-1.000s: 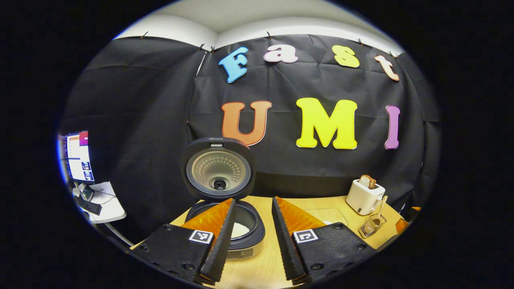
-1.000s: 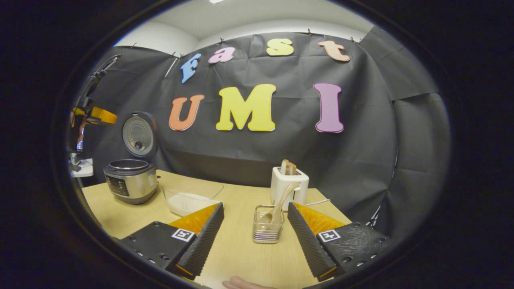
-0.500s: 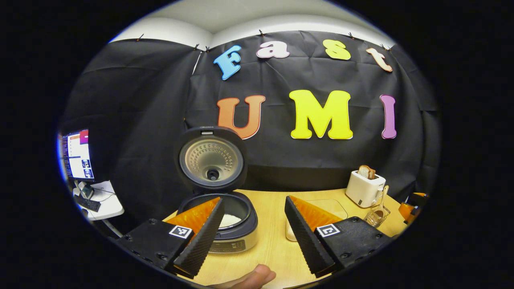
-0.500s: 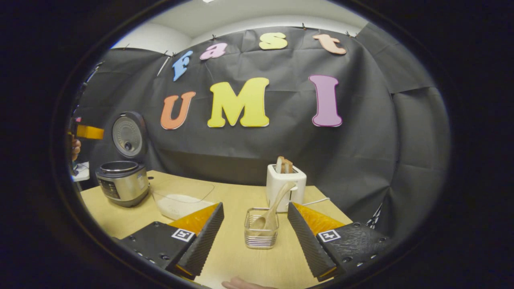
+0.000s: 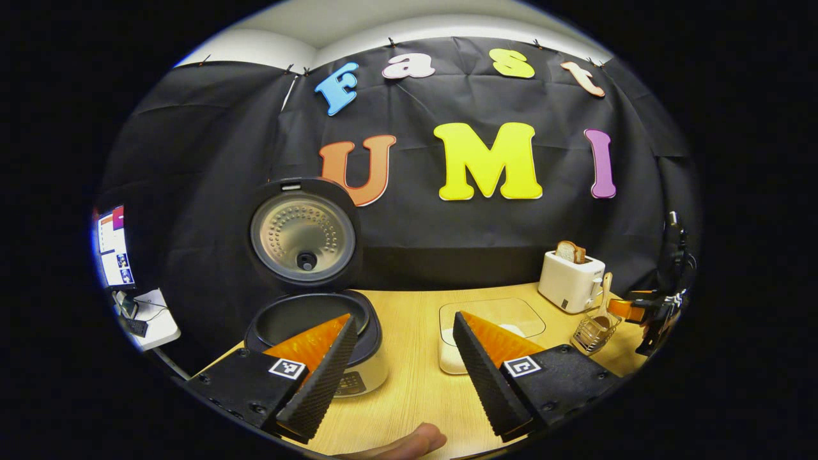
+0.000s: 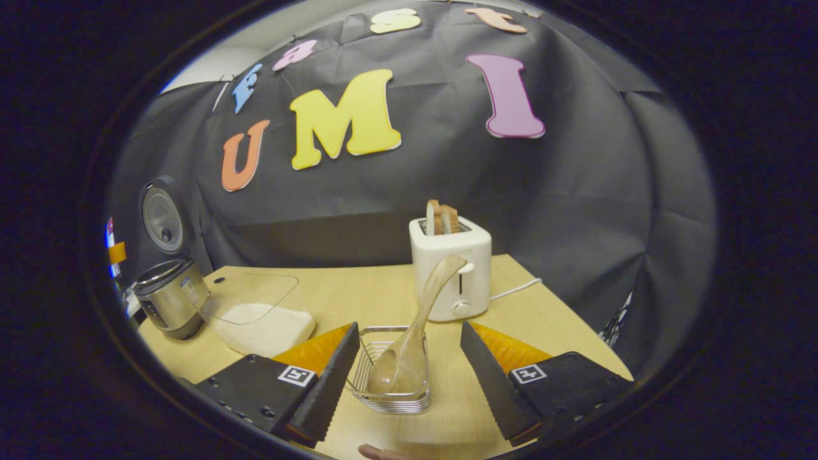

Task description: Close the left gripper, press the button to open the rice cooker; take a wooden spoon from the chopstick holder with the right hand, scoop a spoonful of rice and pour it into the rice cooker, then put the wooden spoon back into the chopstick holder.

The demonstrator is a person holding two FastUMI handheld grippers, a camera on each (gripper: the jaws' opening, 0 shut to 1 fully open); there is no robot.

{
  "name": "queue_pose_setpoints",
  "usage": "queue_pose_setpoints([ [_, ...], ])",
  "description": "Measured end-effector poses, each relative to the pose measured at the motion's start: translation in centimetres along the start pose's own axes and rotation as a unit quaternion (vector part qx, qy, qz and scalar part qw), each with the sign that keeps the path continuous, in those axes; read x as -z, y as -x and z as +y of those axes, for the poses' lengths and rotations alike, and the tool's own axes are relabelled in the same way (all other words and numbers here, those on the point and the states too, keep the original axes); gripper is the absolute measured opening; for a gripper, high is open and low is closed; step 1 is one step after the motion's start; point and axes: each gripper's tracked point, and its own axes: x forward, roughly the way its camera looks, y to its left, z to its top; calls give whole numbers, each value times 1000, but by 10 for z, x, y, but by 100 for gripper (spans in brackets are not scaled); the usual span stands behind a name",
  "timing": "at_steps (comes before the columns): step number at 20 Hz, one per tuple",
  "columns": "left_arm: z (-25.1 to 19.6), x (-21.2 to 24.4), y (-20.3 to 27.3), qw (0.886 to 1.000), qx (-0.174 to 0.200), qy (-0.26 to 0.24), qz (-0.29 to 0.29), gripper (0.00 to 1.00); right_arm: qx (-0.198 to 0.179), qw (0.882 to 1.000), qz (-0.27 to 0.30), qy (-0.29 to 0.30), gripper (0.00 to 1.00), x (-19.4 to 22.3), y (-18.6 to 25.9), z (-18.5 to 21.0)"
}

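Jaws wide on right gripper (image 6: 404,370) — empty, flanking wooden spoon (image 6: 409,345); left gripper (image 5: 404,358) wide, empty.

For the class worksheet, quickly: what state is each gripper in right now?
Left gripper: open, holding nothing.
Right gripper: open, fingers either side of the chopstick holder, not gripping.

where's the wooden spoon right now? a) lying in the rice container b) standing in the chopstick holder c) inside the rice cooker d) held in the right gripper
b: the wooden spoon stands in the chopstick holder, between the open right gripper's fingers, not gripped.
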Motion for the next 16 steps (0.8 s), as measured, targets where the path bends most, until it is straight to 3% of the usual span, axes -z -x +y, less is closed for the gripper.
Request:
queue_pose_setpoints([
  [6, 1, 7, -13, 999, -7, -31, -3, 97, 3, 998, 42, -39, 95, 8, -44, -8],
  [7, 3, 8, -16, 999, -11, -34, -3, 97, -5, 998, 46, -43, 91, 7, -50, -4],
  [11, 3, 17, -21, 1000, -8, -28, 5, 99, -20, 996, 64, -56, 94, 6, -55, -2],
  [12, 4, 19, -23, 1000, -8, -28, 6, 99, -24, 996, 64, -58, 99, 4, -53, -2],
  [13, 5, 21, -27, 1000, -8, -28, 6, 99, -27, 996, 65, -60, 94, 3, -53, -2],
  [16, 5, 28, -34, 1000, -8, -23, 15, 99, -26, 996, 66, -61, 94, 3, -54, 0],
])
